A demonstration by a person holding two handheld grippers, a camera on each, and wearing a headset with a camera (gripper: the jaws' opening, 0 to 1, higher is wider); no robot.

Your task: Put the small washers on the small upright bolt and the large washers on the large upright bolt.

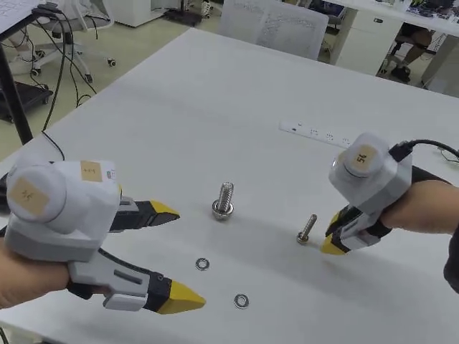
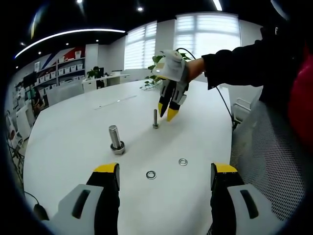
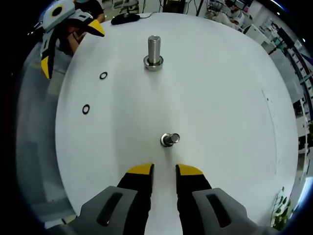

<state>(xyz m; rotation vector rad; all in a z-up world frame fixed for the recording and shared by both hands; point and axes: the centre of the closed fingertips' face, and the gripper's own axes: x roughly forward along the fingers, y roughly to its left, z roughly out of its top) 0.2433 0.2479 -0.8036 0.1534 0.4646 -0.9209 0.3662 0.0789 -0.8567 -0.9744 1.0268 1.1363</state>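
You are holding the left gripper (image 1: pixel 181 252) wide open and empty, and the right gripper (image 1: pixel 333 240) slightly open and empty, just beside the small bolt (image 1: pixel 307 228). The washers (image 1: pixel 202 264) are lying toward the table's (image 1: pixel 215 107) near edge, before the large bolt (image 1: pixel 224 199).

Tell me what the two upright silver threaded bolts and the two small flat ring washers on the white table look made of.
Large silver threaded bolt: bare metal, likely steel, with a bright grey sheen and glints along the threads.
Small silver bolt: same grey metallic look, slightly duller.
Flat ring washers: thin grey metal, probably steel. They are too small to tell any plating.
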